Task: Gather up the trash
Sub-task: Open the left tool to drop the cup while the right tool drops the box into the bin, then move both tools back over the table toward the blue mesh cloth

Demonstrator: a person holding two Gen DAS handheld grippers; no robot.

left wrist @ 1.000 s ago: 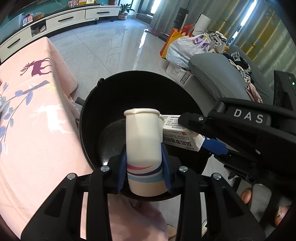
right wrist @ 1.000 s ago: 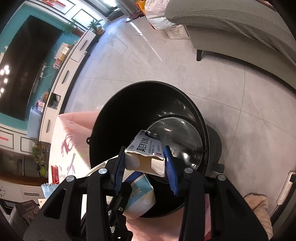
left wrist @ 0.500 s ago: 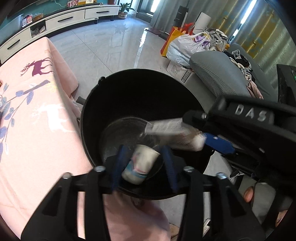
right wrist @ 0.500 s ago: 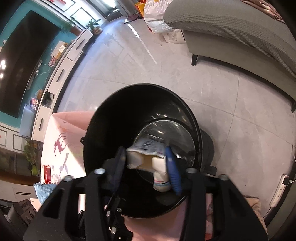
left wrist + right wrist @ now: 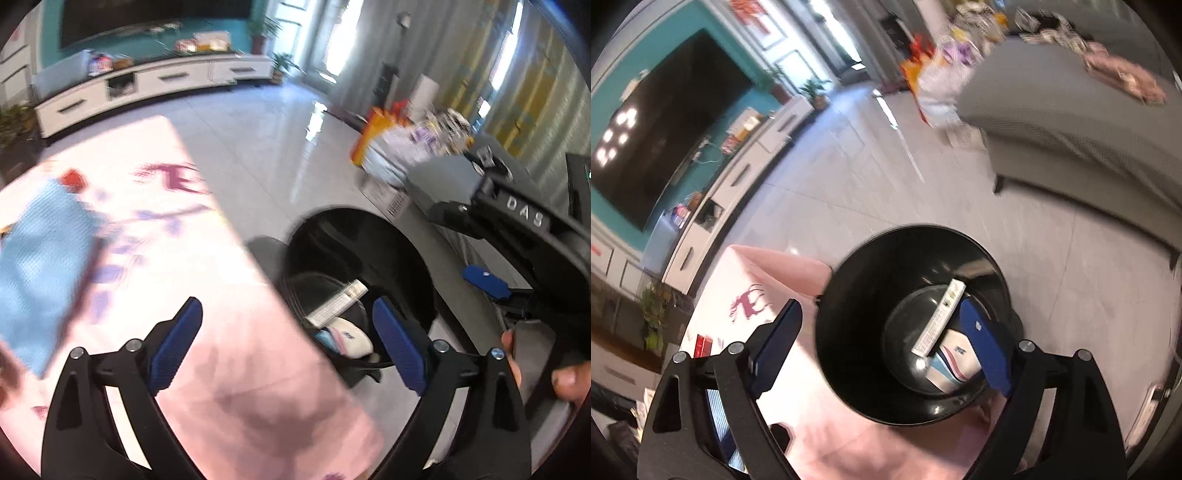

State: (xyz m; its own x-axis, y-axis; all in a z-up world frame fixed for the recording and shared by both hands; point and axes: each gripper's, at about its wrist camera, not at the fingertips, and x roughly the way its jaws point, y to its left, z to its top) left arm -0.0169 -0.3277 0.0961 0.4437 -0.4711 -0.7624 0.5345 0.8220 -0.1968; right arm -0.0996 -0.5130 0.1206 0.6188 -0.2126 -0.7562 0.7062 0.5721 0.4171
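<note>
1. One legible marking: "DAS" in white letters on the right gripper [image 5: 484, 282] body, seen from the left wrist view. The print on the carton is too small and blurred to read.
2. Black bin [image 5: 849, 332] stands on the grey tile floor, touching the edge of the pink tablecloth [image 5: 229, 369]. Inside it: a white carton [image 5: 940, 319] leaning on edge against a paper cup [image 5: 955, 363] with blue and pink stripes, which lies on its side at the bottom.
3. Left gripper [image 5: 288, 347]: jaws wide apart, nothing between them, over the tablecloth edge with the bin just to its right.
4. Right gripper: jaws wide apart, empty, above the near rim of the bin; its right pad overlaps the cup in its own view.
5. Left wrist view only: blue cloth [image 5: 40, 266] lying on the tablecloth, a small red item just past it, and fingers of the person's right hand [image 5: 569, 380] on the gripper handle.
6. Right wrist view only: the whole bin opening, the wall TV [image 5: 665, 129] on the teal wall, the grey sofa [image 5: 1089, 140].
7. Both views: white TV cabinet [image 5: 147, 85], bags piled by the sofa. Both frames are motion-blurred.
</note>
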